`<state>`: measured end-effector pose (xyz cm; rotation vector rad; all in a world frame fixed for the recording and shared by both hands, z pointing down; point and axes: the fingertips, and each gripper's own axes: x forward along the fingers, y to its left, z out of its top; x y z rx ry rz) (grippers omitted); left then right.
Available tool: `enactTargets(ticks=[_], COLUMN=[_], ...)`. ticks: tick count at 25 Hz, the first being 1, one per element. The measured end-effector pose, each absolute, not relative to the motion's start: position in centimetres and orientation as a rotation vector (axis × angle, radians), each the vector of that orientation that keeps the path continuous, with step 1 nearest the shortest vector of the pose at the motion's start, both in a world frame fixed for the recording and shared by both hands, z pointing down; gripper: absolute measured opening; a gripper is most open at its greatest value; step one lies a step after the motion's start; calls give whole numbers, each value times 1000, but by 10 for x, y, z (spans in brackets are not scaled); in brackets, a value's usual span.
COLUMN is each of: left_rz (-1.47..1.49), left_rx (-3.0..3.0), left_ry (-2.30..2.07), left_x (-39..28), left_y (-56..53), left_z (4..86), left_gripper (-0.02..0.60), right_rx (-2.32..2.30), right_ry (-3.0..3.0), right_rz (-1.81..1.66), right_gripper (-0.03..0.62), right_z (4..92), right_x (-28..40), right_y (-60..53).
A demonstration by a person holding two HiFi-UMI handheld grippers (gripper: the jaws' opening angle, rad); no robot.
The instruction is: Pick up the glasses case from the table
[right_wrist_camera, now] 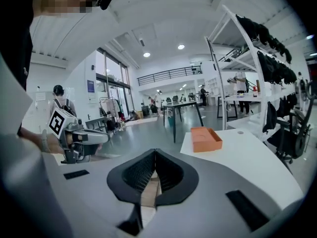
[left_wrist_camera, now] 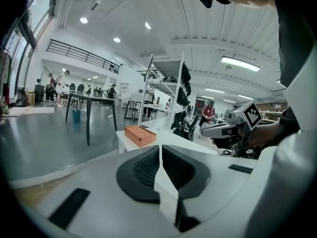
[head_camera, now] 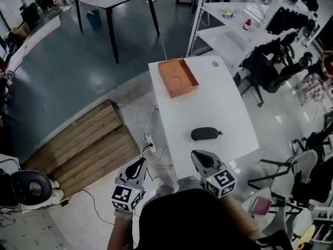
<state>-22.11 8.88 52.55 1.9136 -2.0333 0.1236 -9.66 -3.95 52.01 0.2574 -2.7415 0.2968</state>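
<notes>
The black glasses case [head_camera: 206, 134] lies on the white table [head_camera: 229, 108], a little nearer than its middle. My right gripper [head_camera: 196, 154] hovers over the table's near edge, just short of the case and slightly left of it; its jaws meet at the tips with nothing between them [right_wrist_camera: 155, 152]. Left of the table, above the floor, my left gripper [head_camera: 141, 162] is also shut and empty [left_wrist_camera: 160, 148]. Neither gripper view shows the case. Each gripper view shows the other gripper: the right gripper [left_wrist_camera: 223, 129], and the left gripper [right_wrist_camera: 86, 138].
An open orange box [head_camera: 178, 77] sits at the table's far end. A power strip with cables [head_camera: 149, 139] and a wooden ramp [head_camera: 83, 145] lie on the floor to the left. Office chairs [head_camera: 265, 66] and white shelving [head_camera: 229, 14] stand to the right.
</notes>
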Motion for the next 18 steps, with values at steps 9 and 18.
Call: enactTargets(ticks=[9,18], left_rz=[228,448], left_rx=[2104,2281], left_ry=[-1829,-1548], left_x=[-183,-124], left_y=[-18,-104], left_z=[537,554], left_gripper=[40,265], right_rx=[554,884], right_ry=[-2701,-2618], right_rz=[370,465], right_gripper=[26,26], right_z=[526,526], right_x=[-26,57], right_y=[-112,-149])
